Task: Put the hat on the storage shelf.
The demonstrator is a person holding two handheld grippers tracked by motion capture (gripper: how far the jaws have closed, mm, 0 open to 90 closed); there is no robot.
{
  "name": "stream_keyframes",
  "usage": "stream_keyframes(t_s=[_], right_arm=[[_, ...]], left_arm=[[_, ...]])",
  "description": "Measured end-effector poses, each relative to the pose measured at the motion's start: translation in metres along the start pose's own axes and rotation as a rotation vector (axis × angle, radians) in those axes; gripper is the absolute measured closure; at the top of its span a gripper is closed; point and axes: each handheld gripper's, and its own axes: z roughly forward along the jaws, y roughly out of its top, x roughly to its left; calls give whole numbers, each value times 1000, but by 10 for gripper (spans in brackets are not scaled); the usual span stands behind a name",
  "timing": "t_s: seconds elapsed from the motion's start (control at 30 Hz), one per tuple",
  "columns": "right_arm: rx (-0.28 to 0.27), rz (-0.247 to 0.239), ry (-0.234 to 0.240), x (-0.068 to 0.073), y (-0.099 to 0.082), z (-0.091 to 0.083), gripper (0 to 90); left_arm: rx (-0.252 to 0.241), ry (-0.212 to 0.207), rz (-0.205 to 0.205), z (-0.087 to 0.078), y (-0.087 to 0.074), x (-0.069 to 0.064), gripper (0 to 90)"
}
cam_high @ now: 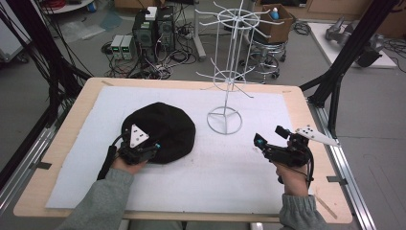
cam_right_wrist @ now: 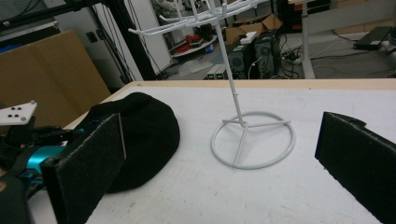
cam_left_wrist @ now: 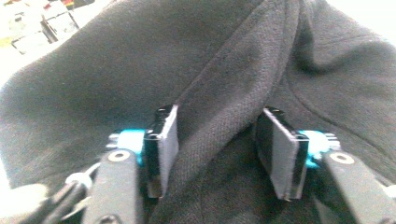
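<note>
Figure. Start of a grasp on a soft black hat (cam_high: 160,132), which lies flat on the white foam mat (cam_high: 249,167) covering the counter (cam_high: 72,124), on the person's left half and just left of the white wire display stand (cam_high: 229,72).

The left tool (cam_high: 152,149) sits at the near edge of the hat, brought in low so that its jaws straddle the cloth rather than press down on the crown. In the left gripper view a raised fold of the fabric (cam_left_wrist: 219,121) runs up between the two pads (cam_left_wrist: 163,149); the left pad lies against the fold, while a narrow gap seems to remain at the right pad. The jaws stand roughly half open, with the cloth between them and not yet firmly pinched. Gathering a ridge in this way gives a limp fabric something a two-jaw grip can hold.

The right tool (cam_high: 270,139) rests in the person's hand near the right edge of the mat, well apart from the hat. Its jaws are spread wide and hold nothing; in the right gripper view they frame the ring base of the stand (cam_right_wrist: 252,140), apparently kept ready for a second grip or to steady the stand. The stand's hooked arms are bare, the probable destination for the hat.
</note>
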Motion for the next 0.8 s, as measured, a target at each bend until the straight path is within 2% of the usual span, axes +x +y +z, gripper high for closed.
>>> stream_keyframes(t_s=[0.07,0.1,0.2,0.27,0.37,0.47,0.6,0.8], right_arm=[[0,0,2,0,0,0,7],[2,2,2,0,0,0,7],[1,0,5,-1,0,0,7],[-4,5,6,-1,0,-1,7],[-12,8,7,-1,1,-2,7],[-16,17,11,-2,1,-3,7],[-25,30,14,-3,2,-4,7],[-36,33,28,-4,2,-6,10]], left_arm=[[-12,-1,-1,-1,0,0,616],[-12,-5,12,-2,0,0,662],[-25,7,17,-4,1,1,814],[-28,5,13,-4,1,2,850],[-46,-8,-13,-5,2,5,859],[-77,-26,-81,-9,6,10,862],[-122,-44,-211,-14,13,17,863],[-165,-24,-265,-19,21,15,863]])
